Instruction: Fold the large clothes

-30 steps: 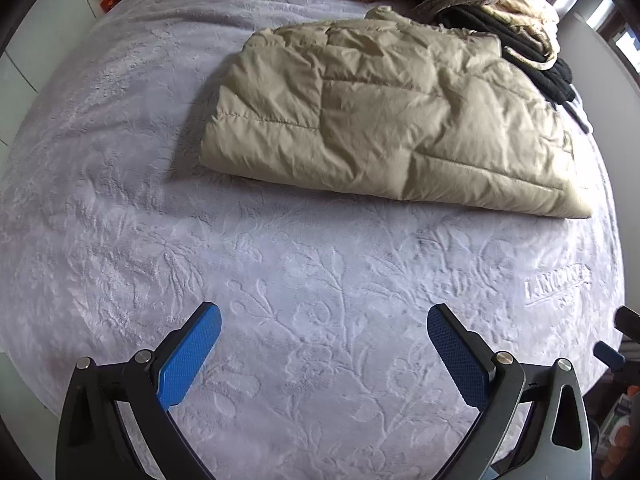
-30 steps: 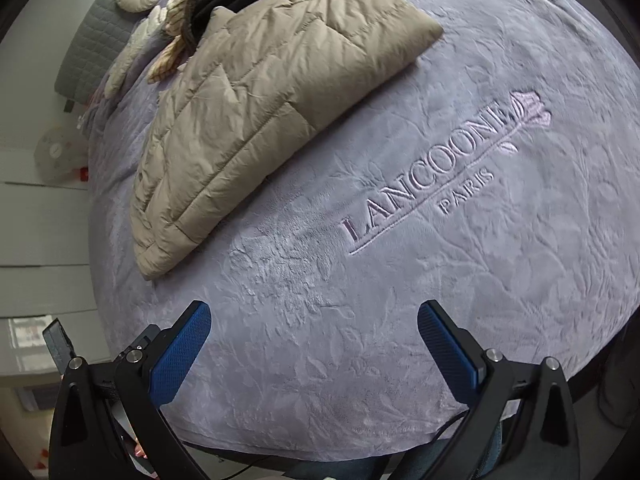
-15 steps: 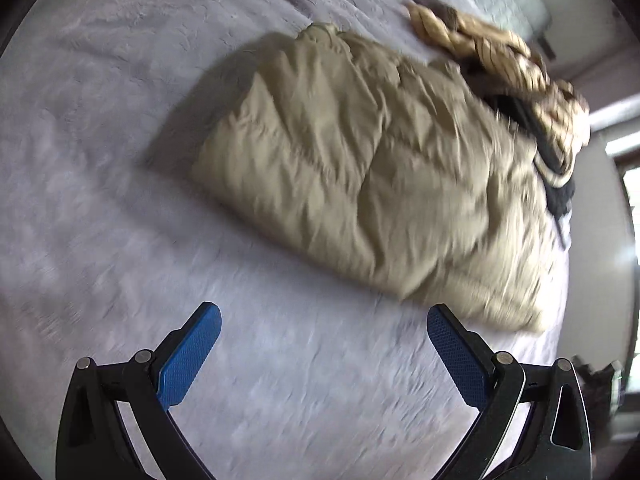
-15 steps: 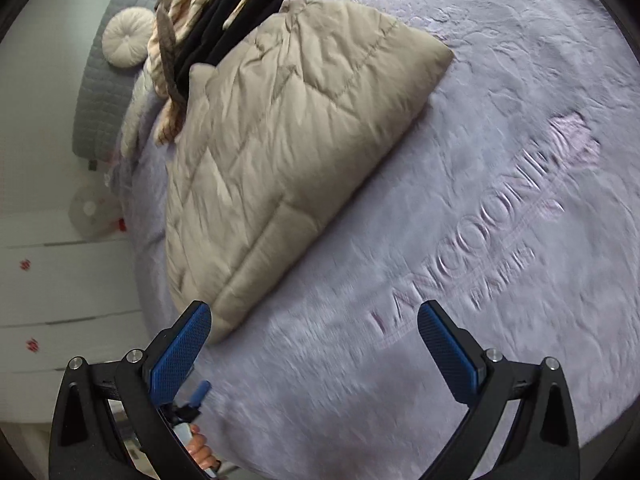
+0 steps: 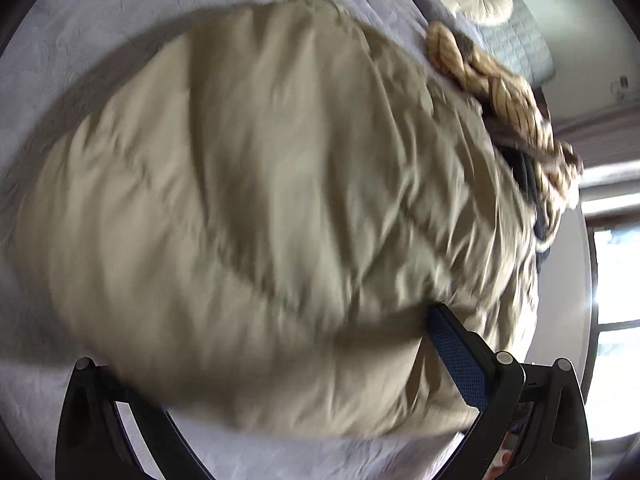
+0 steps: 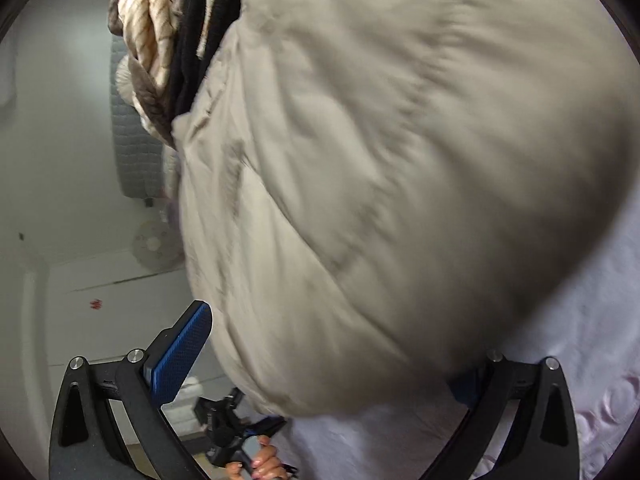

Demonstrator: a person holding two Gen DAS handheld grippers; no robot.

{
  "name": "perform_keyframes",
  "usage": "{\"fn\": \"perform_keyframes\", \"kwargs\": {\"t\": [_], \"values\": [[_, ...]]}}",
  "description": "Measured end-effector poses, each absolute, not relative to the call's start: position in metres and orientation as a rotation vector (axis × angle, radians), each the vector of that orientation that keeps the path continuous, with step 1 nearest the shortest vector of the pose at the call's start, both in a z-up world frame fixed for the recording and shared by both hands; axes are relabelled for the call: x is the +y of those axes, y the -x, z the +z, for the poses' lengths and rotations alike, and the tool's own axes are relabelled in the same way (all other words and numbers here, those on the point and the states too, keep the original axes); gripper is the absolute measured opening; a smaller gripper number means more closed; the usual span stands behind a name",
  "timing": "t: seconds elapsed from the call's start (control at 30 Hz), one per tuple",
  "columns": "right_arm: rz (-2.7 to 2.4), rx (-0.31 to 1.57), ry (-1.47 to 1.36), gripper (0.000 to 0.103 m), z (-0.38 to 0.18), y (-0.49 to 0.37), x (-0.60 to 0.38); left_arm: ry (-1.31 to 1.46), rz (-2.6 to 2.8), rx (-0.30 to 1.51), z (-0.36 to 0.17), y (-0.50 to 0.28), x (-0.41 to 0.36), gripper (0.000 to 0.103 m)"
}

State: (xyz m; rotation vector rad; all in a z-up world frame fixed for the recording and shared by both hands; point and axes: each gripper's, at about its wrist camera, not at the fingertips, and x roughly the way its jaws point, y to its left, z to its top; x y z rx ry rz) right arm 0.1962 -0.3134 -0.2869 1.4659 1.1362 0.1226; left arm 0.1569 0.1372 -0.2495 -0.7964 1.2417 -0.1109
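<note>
The folded jacket (image 5: 256, 200) lies on the bed (image 5: 80, 20), filling both views, with a pile of clothes (image 5: 504, 96) beyond it. Both tools straddle its near edge with fingers spread wide: the left tool (image 5: 280, 376) has one pad (image 5: 456, 360) against the fabric, the right tool (image 6: 332, 368) likewise. Motion blur leaves it unclear whether either is yet pressing in. The jacket looks puffy, light and slippery, so it should be taken deep at the folded edge, through all layers.

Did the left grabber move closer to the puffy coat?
Yes. The left gripper has pushed forward across the purple blanket; the beige puffy coat now fills its view, sitting between its open fingers.
</note>
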Motion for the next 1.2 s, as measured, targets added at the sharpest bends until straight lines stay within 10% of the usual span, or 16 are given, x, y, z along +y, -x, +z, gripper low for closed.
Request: {"fn": "perform_keyframes", "kwargs": {"t": [0.13, 0.17, 0.23, 0.27, 0.33, 0.97, 1.13, 1.2], "values": [[0.08, 1.152, -1.484, 0.103, -0.294, -0.212, -0.309, 0.826, -0.014, 1.252, -0.256, -0.177, 0.138, 0.098], [0.067, 1.159, -1.492, 0.102, -0.295, -0.212, -0.309, 0.827, -0.011, 1.251, -0.255, -0.179, 0.137, 0.075], [0.032, 1.181, -1.517, 0.078, -0.295, -0.209, -0.312, 0.821, -0.058, 1.244, -0.248, -0.183, 0.133, 0.04], [0.032, 1.186, -1.545, 0.05, -0.295, -0.207, -0.313, 0.794, -0.081, 1.227, -0.238, -0.182, 0.13, 0.026], [0.048, 1.162, -1.562, 0.033, -0.289, -0.203, -0.315, 0.74, -0.12, 1.203, -0.222, -0.182, 0.125, 0.019], [0.111, 1.334, -1.512, 0.03, -0.245, -0.021, -0.307, 0.644, -0.289, 1.422, -0.196, 0.013, 0.151, 0.019], [0.041, 1.369, -1.5, 0.045, -0.262, -0.019, -0.307, 0.532, -0.163, 1.477, -0.224, 0.015, 0.144, 0.065], [0.011, 1.41, -1.449, 0.057, -0.251, -0.024, -0.308, 0.491, -0.141, 1.489, -0.221, 0.014, 0.145, 0.067]]}}
